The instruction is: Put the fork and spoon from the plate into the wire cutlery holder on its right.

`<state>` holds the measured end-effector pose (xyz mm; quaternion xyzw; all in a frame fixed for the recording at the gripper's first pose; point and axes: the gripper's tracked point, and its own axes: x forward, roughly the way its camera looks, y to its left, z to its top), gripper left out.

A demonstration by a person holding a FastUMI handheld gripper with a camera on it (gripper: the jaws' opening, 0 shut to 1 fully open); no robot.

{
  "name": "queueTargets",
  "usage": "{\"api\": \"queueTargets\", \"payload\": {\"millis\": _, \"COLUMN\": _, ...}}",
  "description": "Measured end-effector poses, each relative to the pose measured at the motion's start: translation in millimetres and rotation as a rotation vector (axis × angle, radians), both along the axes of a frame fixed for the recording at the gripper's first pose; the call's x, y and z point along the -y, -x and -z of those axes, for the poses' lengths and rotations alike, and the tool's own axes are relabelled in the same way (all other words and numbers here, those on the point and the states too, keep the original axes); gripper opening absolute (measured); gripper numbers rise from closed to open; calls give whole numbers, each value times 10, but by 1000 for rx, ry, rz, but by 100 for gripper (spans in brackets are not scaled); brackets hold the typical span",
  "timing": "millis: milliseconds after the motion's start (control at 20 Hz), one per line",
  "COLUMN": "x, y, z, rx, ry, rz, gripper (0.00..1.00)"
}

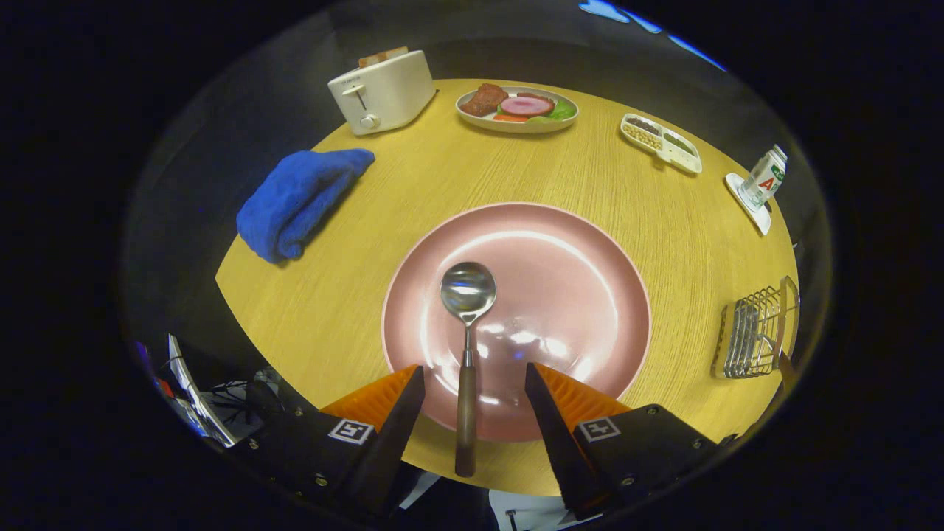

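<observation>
Tongs are spread wide, released, nothing gripped; the spoon handle lies untouched between them on the plate.

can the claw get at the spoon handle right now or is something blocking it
Probably yes. The claw is open, and the spoon lies on the pink plate with its wooden handle between the two fingers, nothing lying over it.

Well beyond the jaws on the round wooden counter, a white toaster stands far left with a folded blue towel nearer. A food platter sits straight ahead, a divided tray and a bottle on a coaster off right.
</observation>
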<state>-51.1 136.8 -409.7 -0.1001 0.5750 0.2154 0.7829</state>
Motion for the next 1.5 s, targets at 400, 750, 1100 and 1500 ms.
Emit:
{"api": "queueTargets", "payload": {"millis": 400, "x": -40, "y": 73, "z": 133, "rx": -78, "ry": -27, "rz": 38, "gripper": 17}}
{"api": "queueTargets", "payload": {"millis": 750, "x": -66, "y": 93, "z": 42, "rx": -61, "ry": -108, "rz": 71, "gripper": 5}}
{"api": "queueTargets", "payload": {"millis": 1100, "x": 35, "y": -95, "z": -261, "rx": -18, "ry": -174, "rz": 165, "gripper": 5}}
{"api": "queueTargets", "payload": {"millis": 1500, "x": 324, "y": -353, "z": -641, "rx": 51, "ry": -219, "rz": 256, "gripper": 5}}
